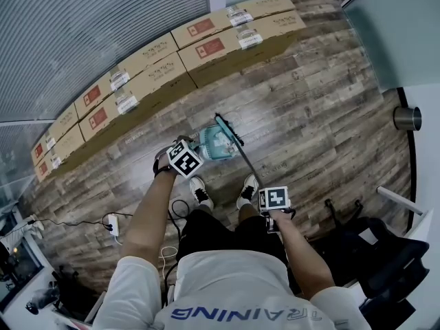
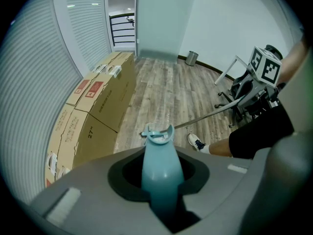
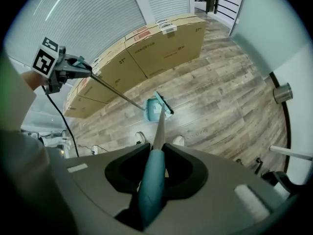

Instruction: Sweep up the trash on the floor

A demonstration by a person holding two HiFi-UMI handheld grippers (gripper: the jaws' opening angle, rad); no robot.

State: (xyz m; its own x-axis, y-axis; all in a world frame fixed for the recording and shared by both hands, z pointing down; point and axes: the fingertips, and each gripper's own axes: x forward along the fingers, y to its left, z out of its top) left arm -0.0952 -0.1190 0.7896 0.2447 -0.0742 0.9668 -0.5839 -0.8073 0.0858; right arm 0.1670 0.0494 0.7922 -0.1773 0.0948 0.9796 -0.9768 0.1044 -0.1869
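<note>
1. Nearest to me is my white shirt (image 1: 234,280), with both bare forearms reaching out over the wooden floor (image 1: 323,115).
2. My left gripper (image 1: 184,158) is clenched on the teal dustpan handle (image 2: 161,170). The handle runs straight out between the jaws and points steeply down.
3. My right gripper (image 1: 275,201) is to the right and nearer my body. It is clenched on the teal grip of the broom handle (image 3: 152,180), and the handle's thin metal rod slants away to the far left.
4. The dustpan (image 1: 214,146) is down at the floor just beyond my shoes (image 1: 199,190), right beside the left gripper.
5. The broom head (image 1: 229,130) lies at the dustpan's far right edge.
6. Something pale shows inside the dustpan, but I cannot tell what it is, and I can make out no loose trash on the floor around it.
7. A row of cardboard boxes (image 1: 172,60) stands along the far left, against the ribbed blinds (image 1: 89,26).
8. A metal bin (image 1: 407,118) stands far right by the wall, a dark chair (image 1: 375,253) near right, and a power strip (image 1: 112,223) near left.
</note>
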